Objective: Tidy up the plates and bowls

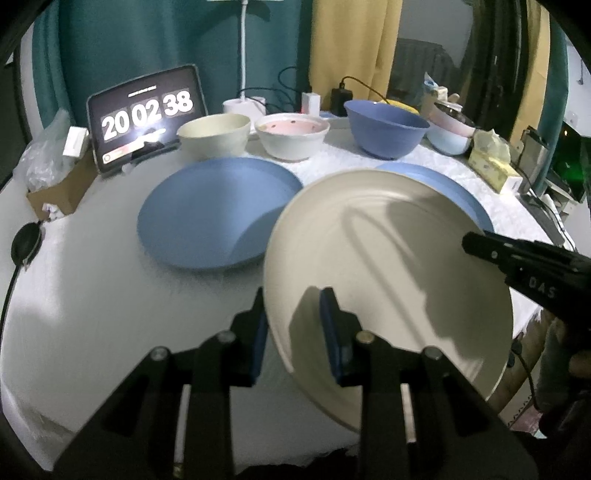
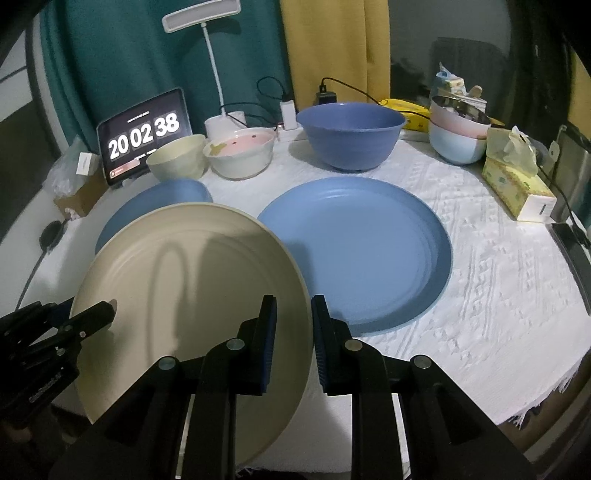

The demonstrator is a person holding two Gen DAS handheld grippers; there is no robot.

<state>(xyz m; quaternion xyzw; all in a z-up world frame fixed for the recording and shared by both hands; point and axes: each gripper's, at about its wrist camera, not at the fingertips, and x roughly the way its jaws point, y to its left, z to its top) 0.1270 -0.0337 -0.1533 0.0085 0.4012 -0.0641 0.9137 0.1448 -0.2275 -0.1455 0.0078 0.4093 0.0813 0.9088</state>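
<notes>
Cream plate (image 2: 192, 295) overlaps two blue plates (image 2: 354, 251) (bowls (image 2: 349, 134) behind).

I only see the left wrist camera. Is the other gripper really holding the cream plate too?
Observer: Yes. The right gripper has the rim of the cream plate between its two fingers.
Operator: What's hiding behind my plate on the right?
Observer: A whole blue plate, lying empty on the white cloth.
Operator: And that white pole at the back?
Observer: It's a desk lamp with a long flat head on top.
</notes>
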